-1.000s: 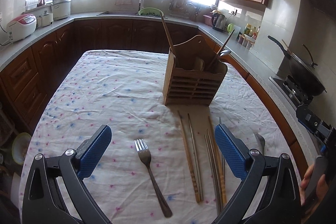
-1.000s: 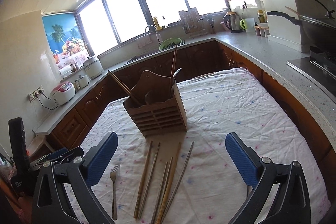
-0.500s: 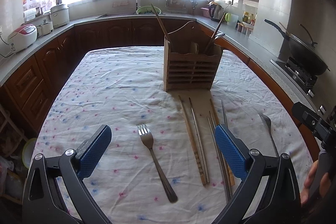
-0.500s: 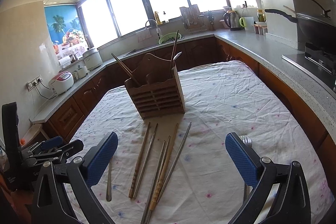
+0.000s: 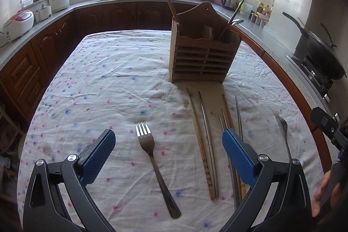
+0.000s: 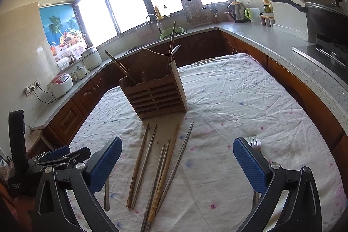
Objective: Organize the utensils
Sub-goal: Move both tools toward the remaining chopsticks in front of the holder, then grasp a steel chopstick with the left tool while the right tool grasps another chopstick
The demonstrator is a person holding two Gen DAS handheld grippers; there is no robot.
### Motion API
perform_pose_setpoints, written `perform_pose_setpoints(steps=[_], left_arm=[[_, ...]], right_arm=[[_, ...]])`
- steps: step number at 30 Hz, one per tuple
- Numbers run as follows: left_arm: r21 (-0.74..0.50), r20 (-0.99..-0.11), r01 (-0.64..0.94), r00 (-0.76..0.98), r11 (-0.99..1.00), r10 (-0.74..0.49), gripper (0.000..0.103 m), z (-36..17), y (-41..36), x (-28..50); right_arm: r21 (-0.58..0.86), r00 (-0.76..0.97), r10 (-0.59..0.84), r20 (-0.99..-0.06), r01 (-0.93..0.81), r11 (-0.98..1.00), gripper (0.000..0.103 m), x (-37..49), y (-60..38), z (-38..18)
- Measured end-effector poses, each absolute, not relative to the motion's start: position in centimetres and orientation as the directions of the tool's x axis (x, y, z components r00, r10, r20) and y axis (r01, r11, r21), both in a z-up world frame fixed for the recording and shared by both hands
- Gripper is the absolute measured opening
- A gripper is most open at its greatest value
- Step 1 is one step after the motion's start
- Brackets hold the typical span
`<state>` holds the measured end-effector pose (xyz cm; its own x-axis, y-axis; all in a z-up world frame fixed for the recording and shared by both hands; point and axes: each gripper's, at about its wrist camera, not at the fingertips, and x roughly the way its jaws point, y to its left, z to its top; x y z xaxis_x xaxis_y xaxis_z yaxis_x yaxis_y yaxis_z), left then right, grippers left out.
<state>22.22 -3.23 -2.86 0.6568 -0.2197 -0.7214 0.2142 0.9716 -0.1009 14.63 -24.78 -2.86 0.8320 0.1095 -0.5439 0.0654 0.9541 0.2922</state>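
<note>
Since both claws hang over the near edge of the table with nothing in them, what I weigh here is which utensil lies under which. My left gripper [image 5: 168,154] has its jaws wide apart, and the fork [image 5: 152,163] lies right between them — tines pointing away toward the holder [image 5: 203,58], handle running back toward me and a little to the right. So its long axis runs nearly along the fingers, not across them; I judge I would have to turn the wrist or come down on the neck to pinch it across its narrow width.

My right gripper [image 6: 177,163] is just as open and also holds nothing. The chopsticks [image 6: 156,163] lie fanned on the cloth [image 6: 239,101] between its pads, nearer the left pad, all pointing roughly at the holder. A second fork [image 6: 253,142] peeks out just behind its right pad, mostly hidden by it.

The holder stands upright beyond the chopsticks, well apart from both claws, with a few utensils already leaning in its compartments. Left is plainly the nearer hand for the first fork — right for the chopsticks and the other fork.
</note>
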Motion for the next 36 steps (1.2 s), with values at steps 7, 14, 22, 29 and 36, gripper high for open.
perform_pose_setpoints(steps=[7,14,22,29,36], left_arm=[[-0.131,-0.761,0.218,0.603,0.967,-0.239,0.1,-4.3,-4.6,25.9],[-0.104,-0.784,0.244,0.577,0.964,-0.231,0.097,-5.3,-6.6,29.1],[-0.144,-0.804,0.31,0.517,0.94,-0.294,0.076,-6.7,-9.8,32.3],[-0.15,-0.837,0.369,0.446,0.917,-0.317,0.049,-8.8,-12.7,35.2],[-0.073,-0.859,0.422,0.435,0.904,-0.272,0.041,-10.5,-14.5,36.8]], right_arm=[[0.324,0.792,0.133,-0.596,0.085,0.942,0.092,17.4,-26.2,-4.3],[0.371,0.73,0.18,-0.66,0.108,0.922,0.071,21.2,-27.4,-6.3],[0.365,0.658,0.201,-0.726,0.12,0.923,0.048,25.9,-27.7,-9.0],[0.364,0.601,0.218,-0.769,0.132,0.922,0.029,29.2,-28.1,-11.4],[0.34,0.556,0.221,-0.801,0.119,0.933,0.023,31.3,-27.6,-13.2]])
